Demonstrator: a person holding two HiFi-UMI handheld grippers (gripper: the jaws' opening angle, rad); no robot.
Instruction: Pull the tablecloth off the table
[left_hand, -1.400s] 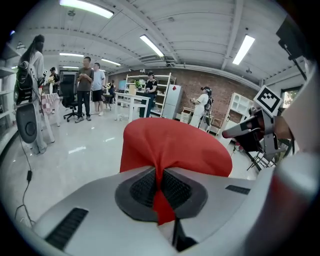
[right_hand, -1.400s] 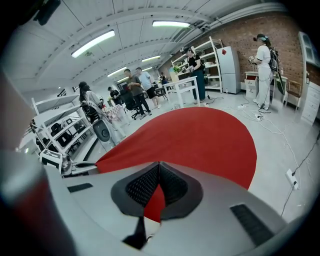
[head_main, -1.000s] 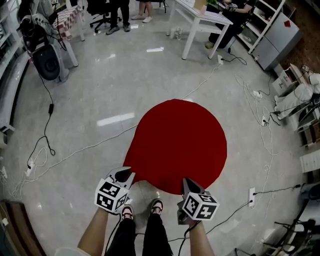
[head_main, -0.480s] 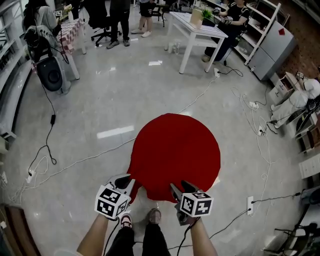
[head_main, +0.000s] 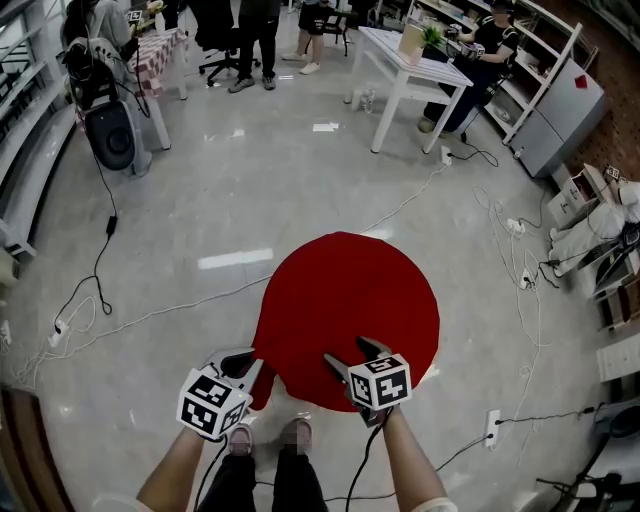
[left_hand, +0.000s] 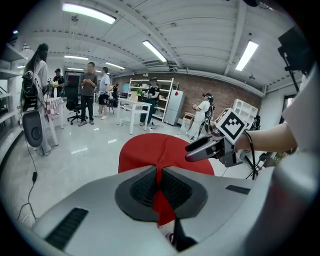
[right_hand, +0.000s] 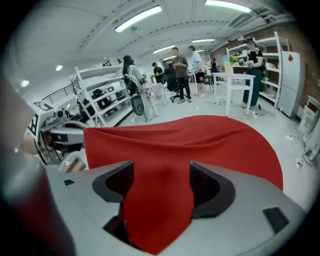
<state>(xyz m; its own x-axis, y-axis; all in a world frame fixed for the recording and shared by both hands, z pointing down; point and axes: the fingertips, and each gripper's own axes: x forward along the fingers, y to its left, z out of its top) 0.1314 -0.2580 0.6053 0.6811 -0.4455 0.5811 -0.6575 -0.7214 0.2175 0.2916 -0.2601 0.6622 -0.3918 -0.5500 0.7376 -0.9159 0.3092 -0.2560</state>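
A round red tablecloth (head_main: 350, 295) covers a small table in the middle of the floor. My left gripper (head_main: 245, 366) is shut on the cloth's near left edge, and a pinched fold of red runs between its pads (left_hand: 158, 172). My right gripper (head_main: 348, 352) is at the near edge, right of the left one. Its jaws have just been opening and now stand wide apart, with the cloth (right_hand: 200, 140) draped loosely through the gap (right_hand: 161, 185) and not pressed. The left gripper view shows the right gripper (left_hand: 202, 147) over the cloth (left_hand: 145, 150).
Cables (head_main: 150, 315) trail over the glossy floor on the left and right. A white table (head_main: 410, 50) and several people stand at the back. A black speaker (head_main: 108, 135) is at the far left. A power strip (head_main: 490, 425) lies near right. My shoes (head_main: 240, 437) are below the grippers.
The right gripper's jaws have gone from shut to wide open, and it has shifted left along the cloth edge while rolling. The left gripper has lifted its pinched edge slightly.
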